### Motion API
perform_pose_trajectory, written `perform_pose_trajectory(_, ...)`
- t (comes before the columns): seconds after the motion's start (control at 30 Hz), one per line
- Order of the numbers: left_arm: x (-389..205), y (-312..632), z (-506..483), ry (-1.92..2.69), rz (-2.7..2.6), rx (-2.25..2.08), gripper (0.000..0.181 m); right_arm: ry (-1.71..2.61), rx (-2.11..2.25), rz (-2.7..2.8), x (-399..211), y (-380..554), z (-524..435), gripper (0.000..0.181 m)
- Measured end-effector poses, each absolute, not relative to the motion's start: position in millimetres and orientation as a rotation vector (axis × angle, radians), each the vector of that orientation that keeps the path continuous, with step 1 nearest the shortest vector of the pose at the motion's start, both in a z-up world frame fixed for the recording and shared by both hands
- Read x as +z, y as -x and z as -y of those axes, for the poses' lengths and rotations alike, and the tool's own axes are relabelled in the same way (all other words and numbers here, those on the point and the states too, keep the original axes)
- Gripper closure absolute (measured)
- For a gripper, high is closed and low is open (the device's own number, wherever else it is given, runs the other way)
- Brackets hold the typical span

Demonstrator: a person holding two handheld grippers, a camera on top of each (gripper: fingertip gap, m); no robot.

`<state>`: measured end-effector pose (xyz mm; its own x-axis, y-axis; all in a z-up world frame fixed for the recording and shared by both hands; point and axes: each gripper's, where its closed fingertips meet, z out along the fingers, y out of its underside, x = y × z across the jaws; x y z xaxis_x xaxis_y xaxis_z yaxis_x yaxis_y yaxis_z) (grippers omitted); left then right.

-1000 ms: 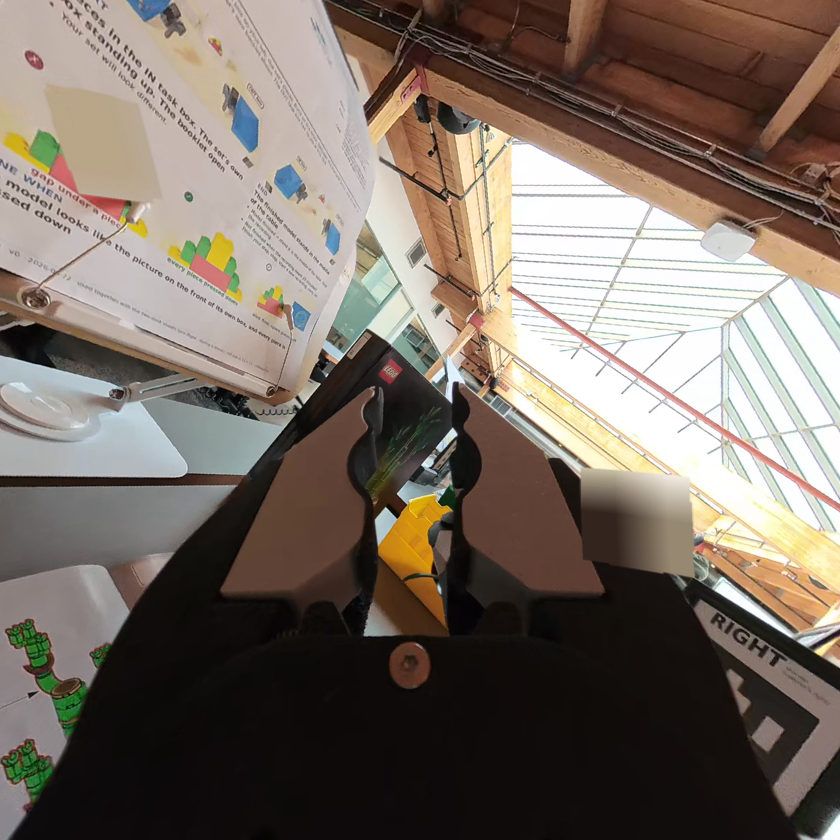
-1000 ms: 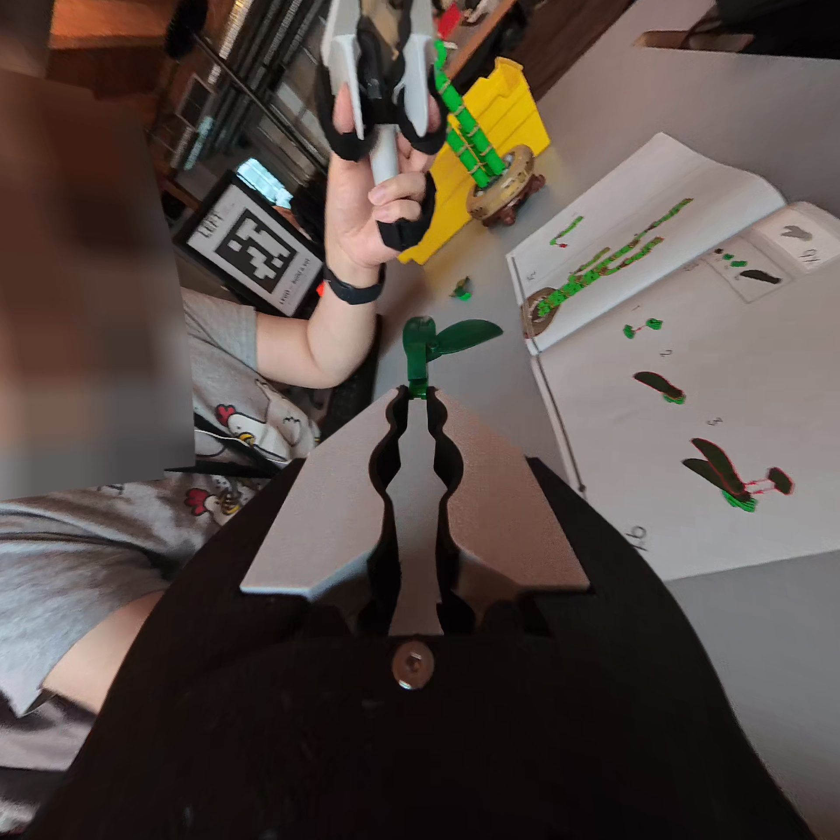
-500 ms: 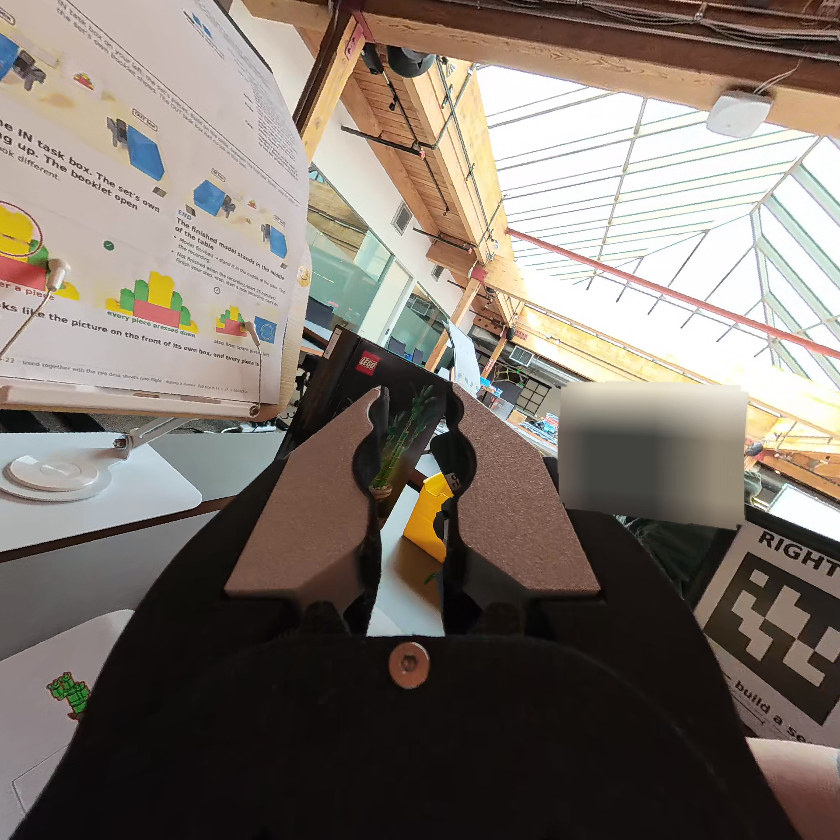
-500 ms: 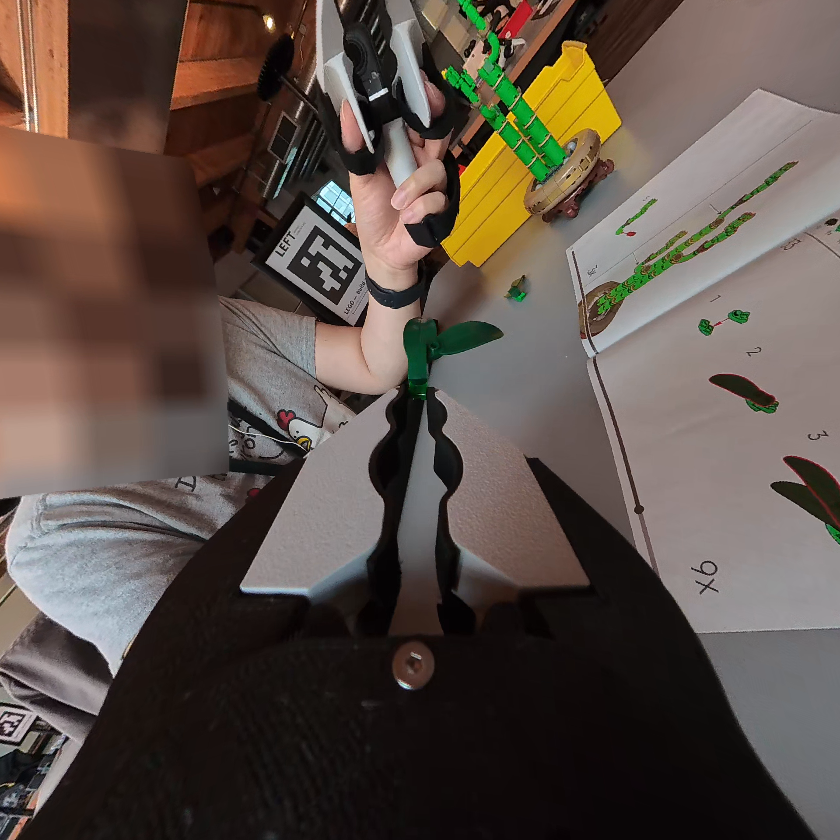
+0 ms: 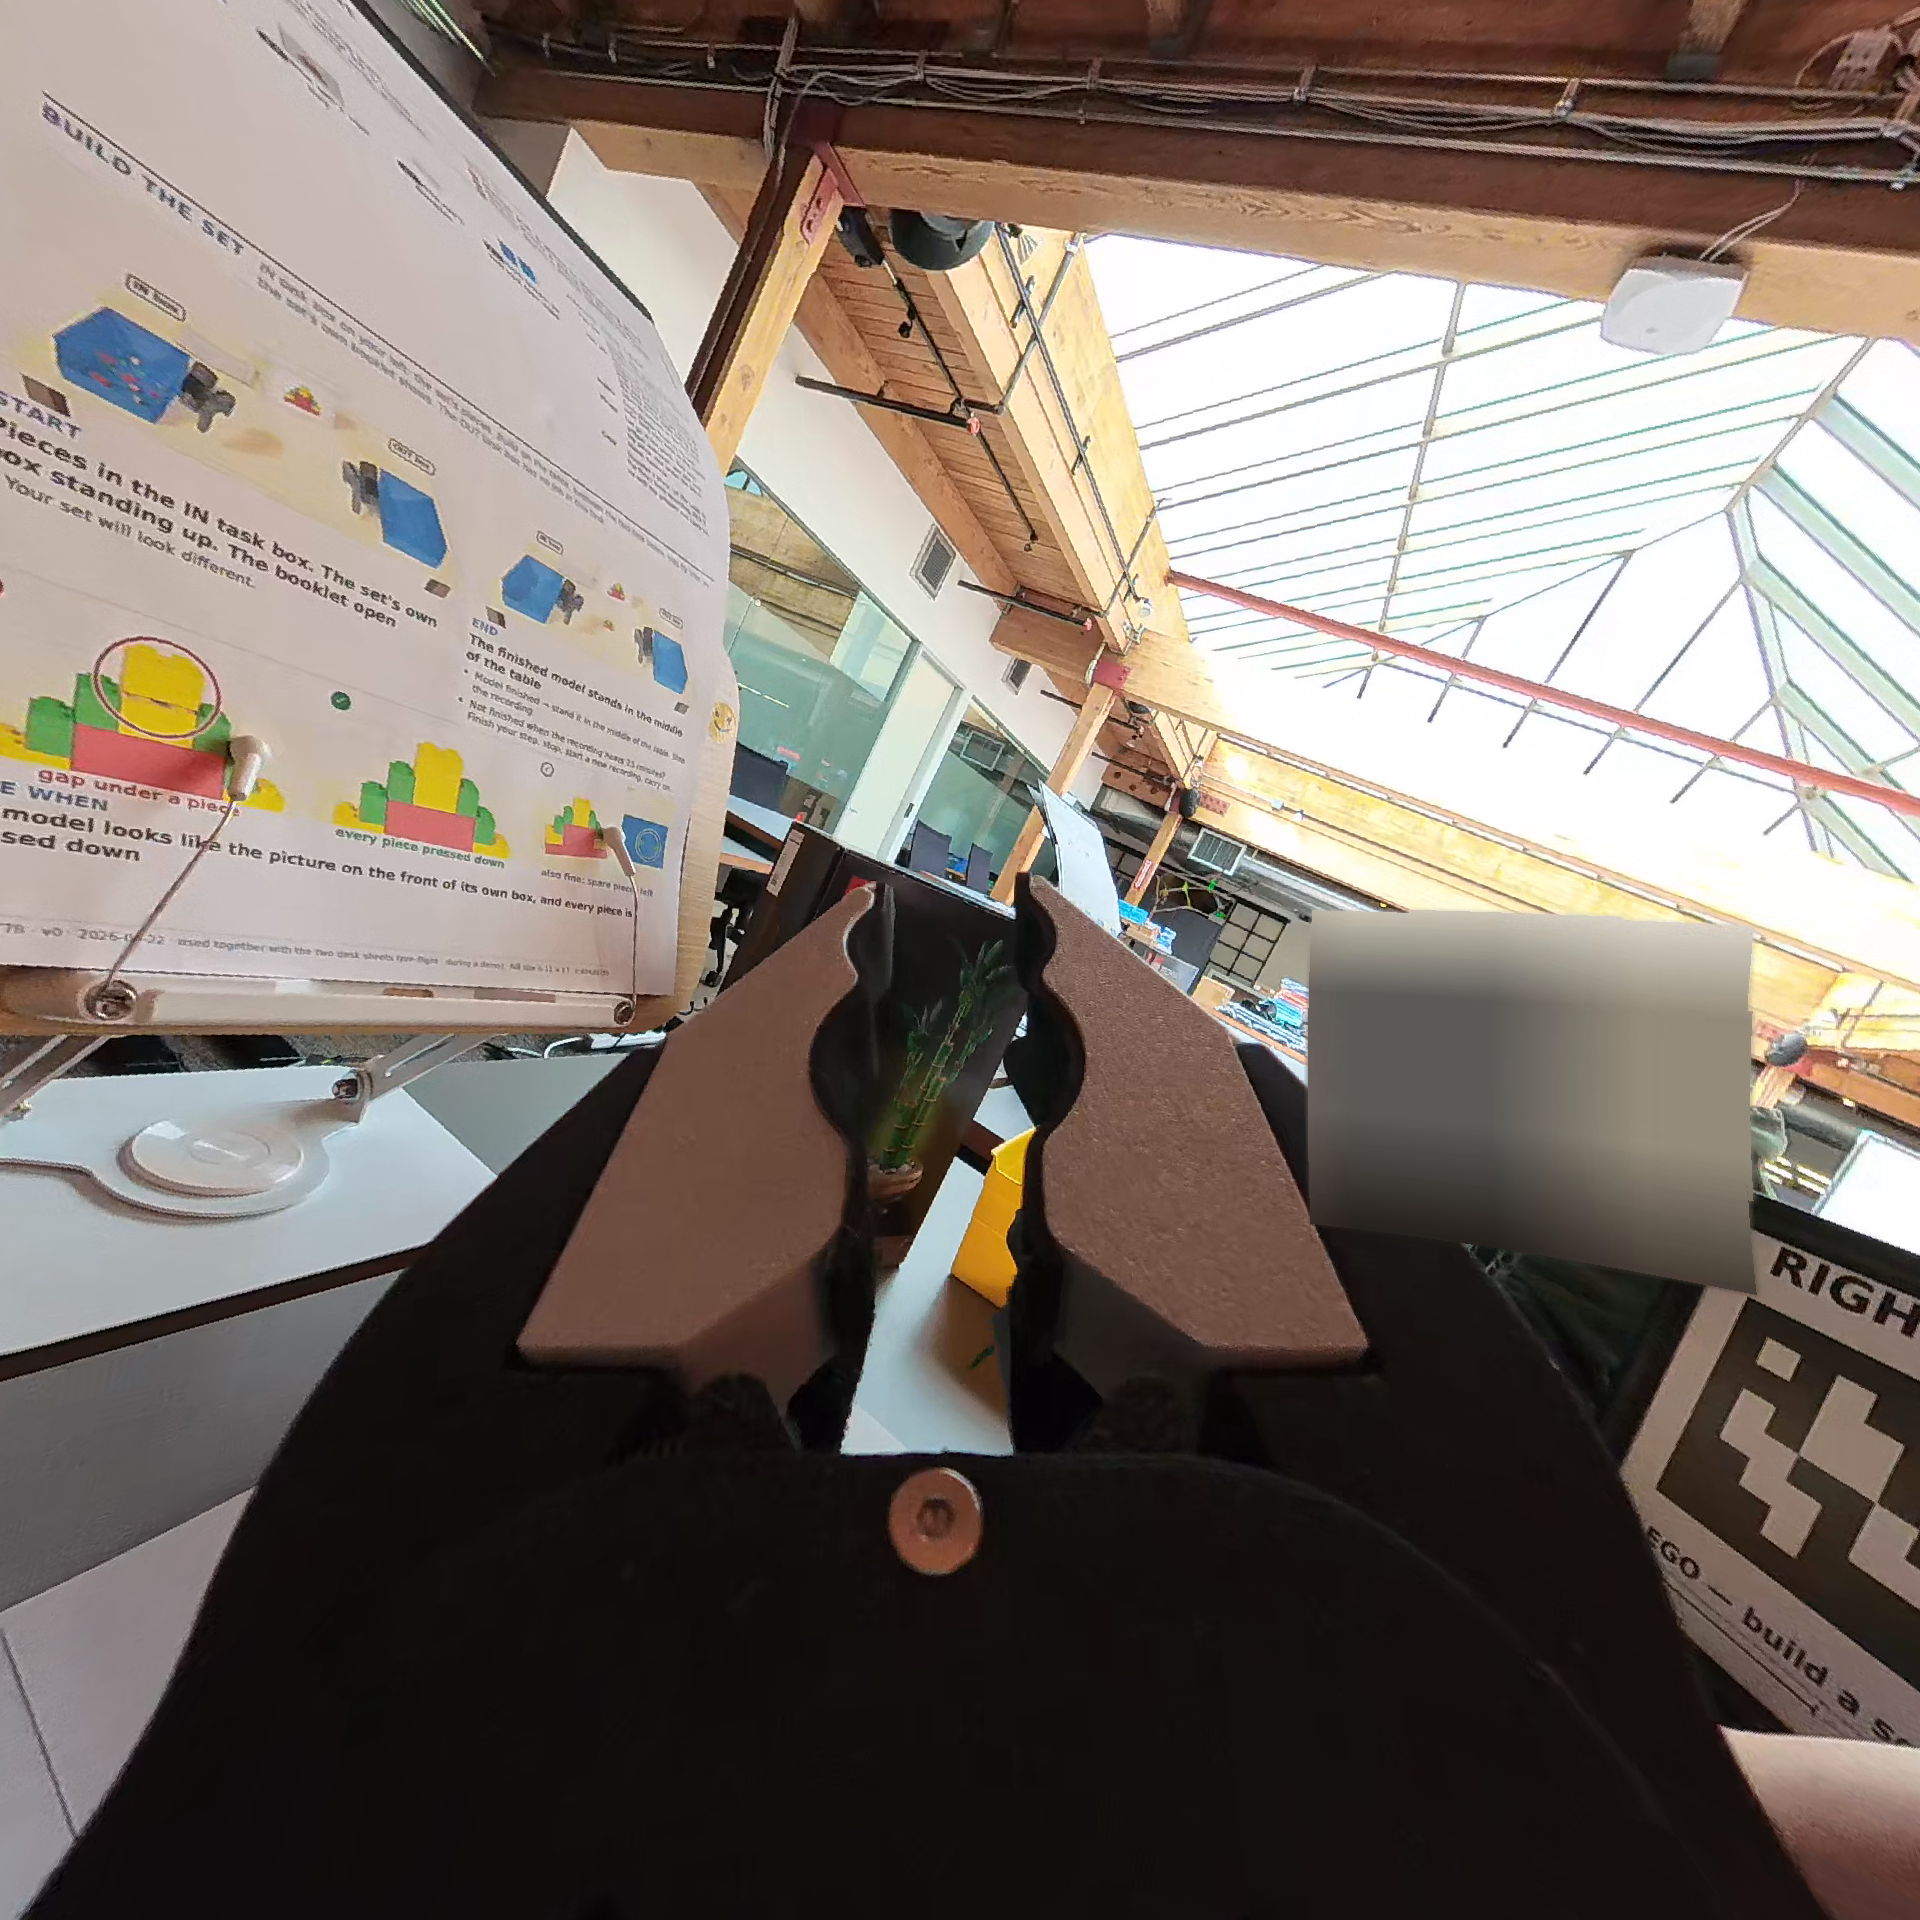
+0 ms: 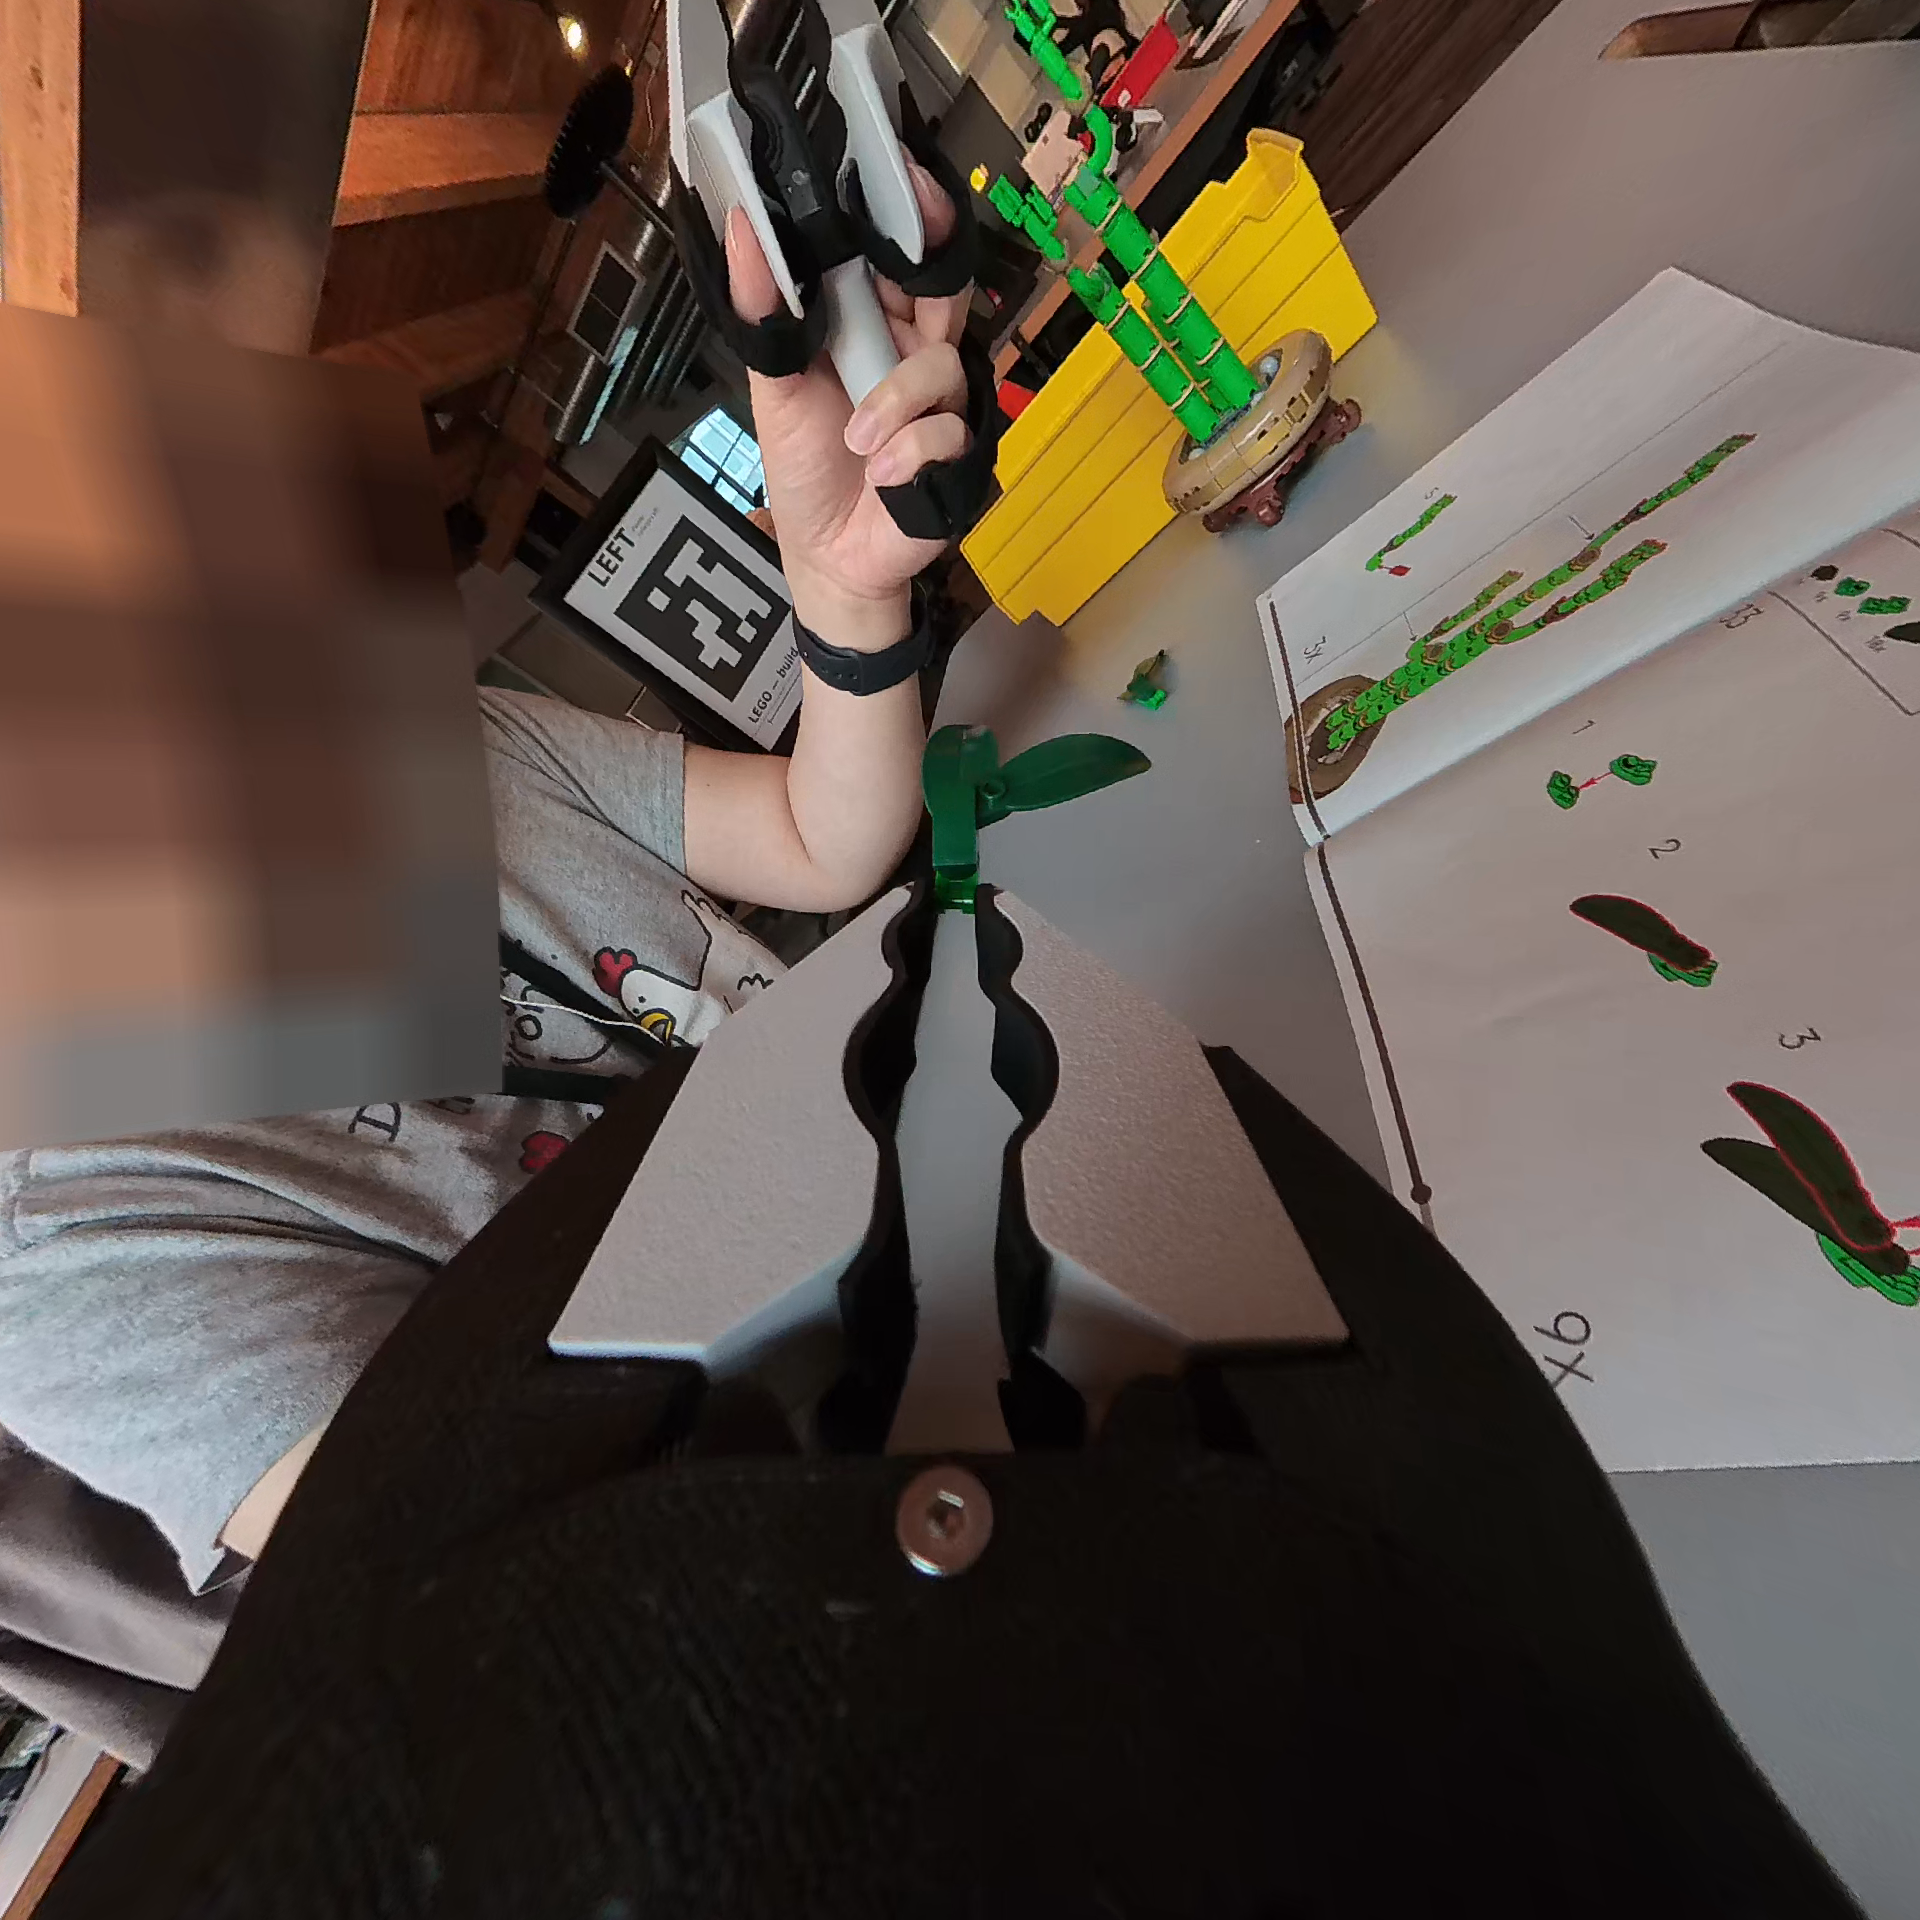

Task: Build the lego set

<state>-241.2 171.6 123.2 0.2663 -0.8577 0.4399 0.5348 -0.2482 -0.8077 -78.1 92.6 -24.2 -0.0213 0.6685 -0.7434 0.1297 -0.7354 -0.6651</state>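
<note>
My right gripper point(image 6: 954, 894) is shut on the bright green stem of a dark green leaf piece point(image 6: 982, 784) and holds it above the grey table point(image 6: 1195, 883). The bamboo model point(image 6: 1153, 301), green stalks in a tan pot, stands by the yellow bin point(image 6: 1143, 447). A small green piece point(image 6: 1146, 686) lies loose on the table. My left gripper point(image 5: 951, 904) is open and empty, raised and pointing up toward the set box point(image 5: 940, 1039). In the right wrist view a hand holds the left gripper's handle point(image 6: 862, 332) up in the air, left of the model.
The open instruction booklet point(image 6: 1662, 935) lies to the right on the table. A printed sheet on a stand point(image 5: 343, 623) is at the left. Marker cards point(image 5: 1787, 1486) point(image 6: 686, 603) stand at the near edge. The yellow bin also shows in the left wrist view point(image 5: 992, 1216).
The left gripper has swung, so the sheet and set box shifted in its view. The right gripper, still holding the leaf piece, has turned so the model shows more fully.
</note>
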Motion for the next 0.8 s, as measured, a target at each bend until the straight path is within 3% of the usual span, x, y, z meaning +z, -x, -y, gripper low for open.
perform_pose_trajectory(0.03, 124, 242, -171, 1.229, -0.351, -1.367, 0.161, 1.861, 1.805, 0.836, -24, 79, -92, 0.175)
perform_pose_trajectory(0.8, 126, 227, -159, 1.254, -0.456, -1.331, 0.164, 1.838, 1.743, 0.928, -19, 86, -87, 0.175)
